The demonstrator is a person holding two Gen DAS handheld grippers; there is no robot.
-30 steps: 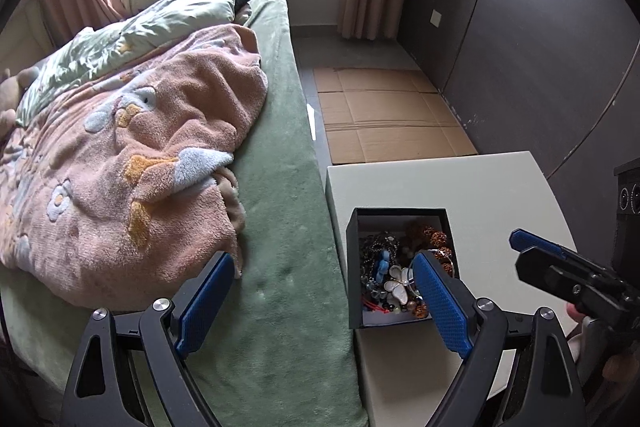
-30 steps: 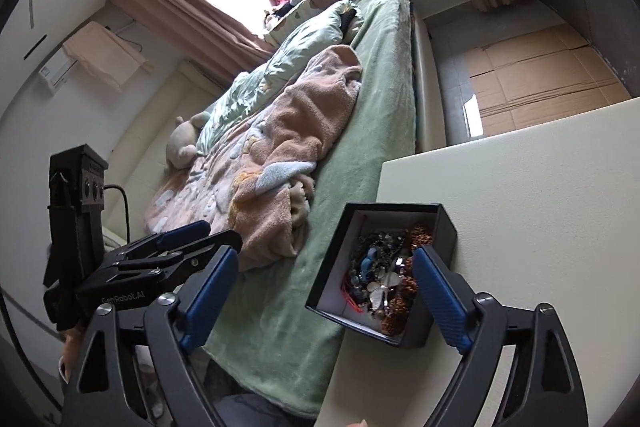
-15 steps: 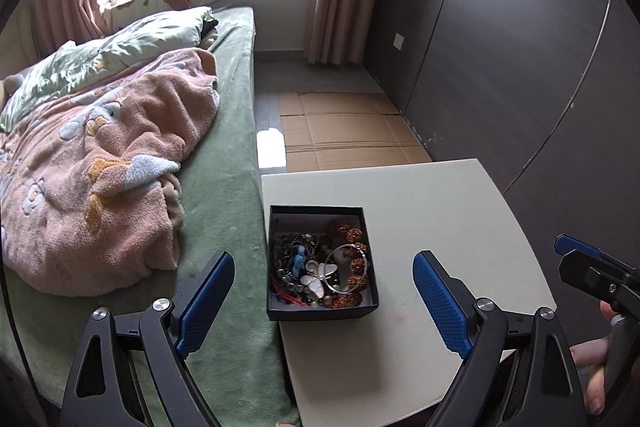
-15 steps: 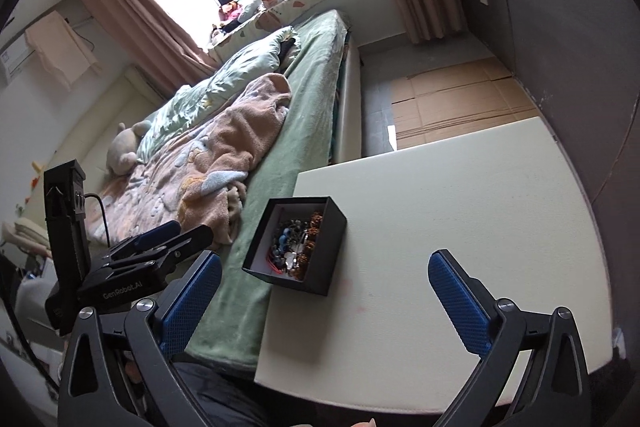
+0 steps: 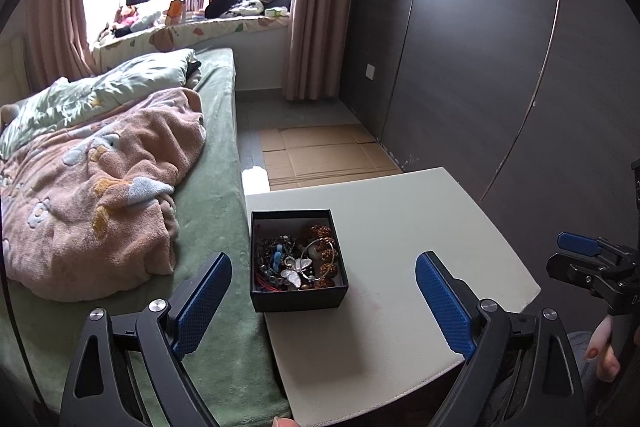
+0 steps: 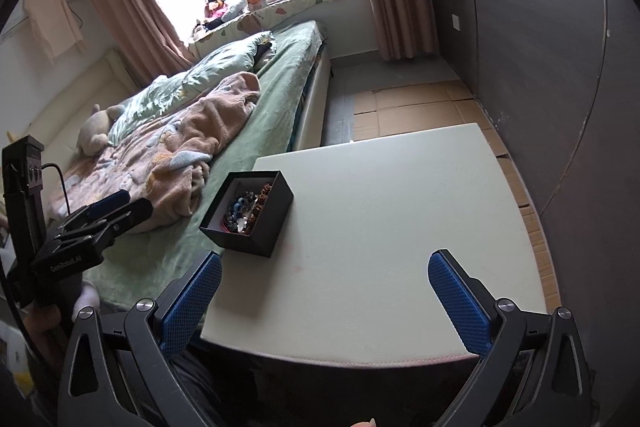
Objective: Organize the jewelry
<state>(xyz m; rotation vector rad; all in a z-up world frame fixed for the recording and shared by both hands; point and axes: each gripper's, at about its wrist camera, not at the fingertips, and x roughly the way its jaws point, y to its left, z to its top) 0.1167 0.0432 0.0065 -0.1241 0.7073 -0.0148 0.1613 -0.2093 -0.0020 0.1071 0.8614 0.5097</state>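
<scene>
A black open box [image 5: 298,301] stands at the left edge of a cream table [image 5: 404,227], beside the bed. It holds a tangle of jewelry [image 5: 298,263]: bead strands, a white butterfly piece, a silver bangle. The box also shows in the right wrist view [image 6: 256,223]. My left gripper [image 5: 322,301] is open and empty, held back from the box, which lies between its blue pads. My right gripper [image 6: 324,295] is open and empty over the table's near edge, right of the box.
A green bed [image 5: 212,195] with a pink blanket [image 5: 96,195] runs along the table's left side. Flattened cardboard [image 5: 324,155] lies on the floor beyond the table. A dark wall panel [image 5: 500,67] stands to the right.
Both grippers have pulled back and up from the box. It now looks smaller and more of the table and room shows. Both stay open.
</scene>
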